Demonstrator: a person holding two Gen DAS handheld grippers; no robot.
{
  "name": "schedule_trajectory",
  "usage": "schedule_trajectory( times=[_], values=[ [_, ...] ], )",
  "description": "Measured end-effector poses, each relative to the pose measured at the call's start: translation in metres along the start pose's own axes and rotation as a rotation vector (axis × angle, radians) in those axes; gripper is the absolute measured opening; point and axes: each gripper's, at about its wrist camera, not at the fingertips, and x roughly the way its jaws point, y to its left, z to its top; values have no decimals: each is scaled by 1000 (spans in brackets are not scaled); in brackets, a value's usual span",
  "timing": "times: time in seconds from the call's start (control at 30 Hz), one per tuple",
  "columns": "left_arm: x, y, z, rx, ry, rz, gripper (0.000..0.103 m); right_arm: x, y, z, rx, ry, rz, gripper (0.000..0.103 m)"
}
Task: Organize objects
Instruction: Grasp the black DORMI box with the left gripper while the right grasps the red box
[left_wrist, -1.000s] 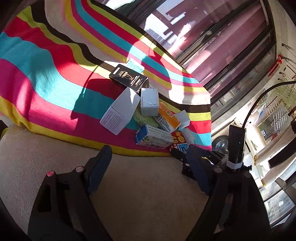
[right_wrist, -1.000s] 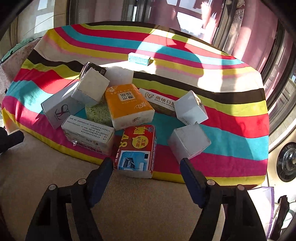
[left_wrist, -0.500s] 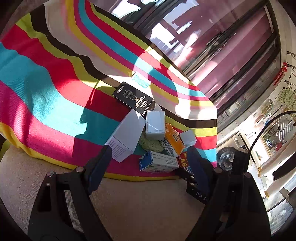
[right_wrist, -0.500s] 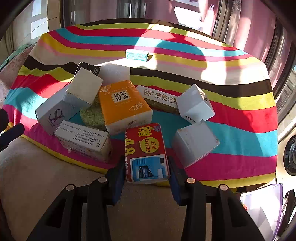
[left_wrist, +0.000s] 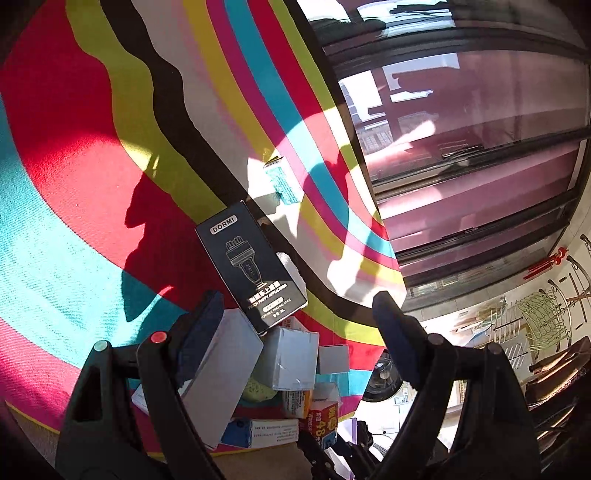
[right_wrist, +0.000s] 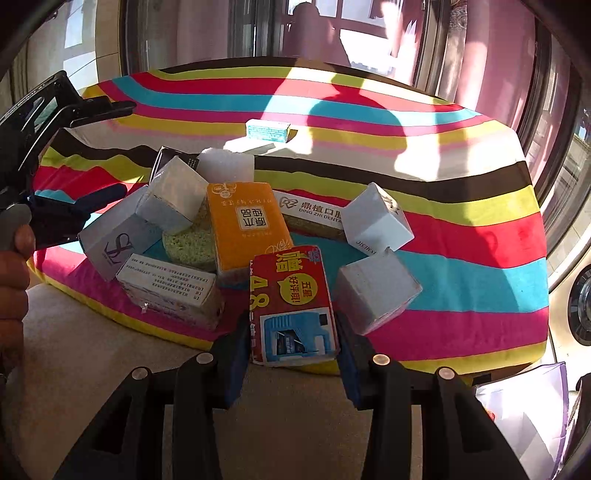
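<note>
A pile of boxes lies on a striped cloth (right_wrist: 461, 229). My right gripper (right_wrist: 291, 328) is shut on the red and blue box (right_wrist: 291, 306) at the cloth's near edge. Around it are an orange pack (right_wrist: 245, 225), white cubes (right_wrist: 376, 221) (right_wrist: 375, 290), a green sponge (right_wrist: 192, 240) and a text-printed box (right_wrist: 170, 290). My left gripper (left_wrist: 295, 321) is open above the pile, its jaws either side of the black DORMI box (left_wrist: 251, 266); its left finger is over a grey-white box (left_wrist: 225, 369). The left gripper also shows in the right wrist view (right_wrist: 77, 206).
A small teal box (right_wrist: 267, 130) lies alone far back on the cloth. A beige surface (right_wrist: 110, 354) runs in front of the cloth. Windows stand behind. A purple bag (right_wrist: 524, 402) sits at the lower right.
My right gripper closed on the red and blue box. My left gripper moved forward over the pile toward the black box, still open.
</note>
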Motion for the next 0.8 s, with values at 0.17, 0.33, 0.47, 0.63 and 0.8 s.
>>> schedule_trajectory(
  times=[0.17,0.33,0.47,0.63,0.8],
  values=[
    [23,1,7,-54,35,59,85,-2,-2,-1,7,-8,4,44],
    [35,1,7,-6,64,120,49,-4,-4,-1,14,-13,12,44],
    [24,1,3,42,40,74,44,-5,-6,-2,24,-19,17,44],
    [3,-3,-5,105,-10,42,44,-7,-5,-2,23,-24,16,44],
    [-27,-8,-22,167,-45,-16,44,-8,-6,-3,29,-27,14,44]
  ],
)
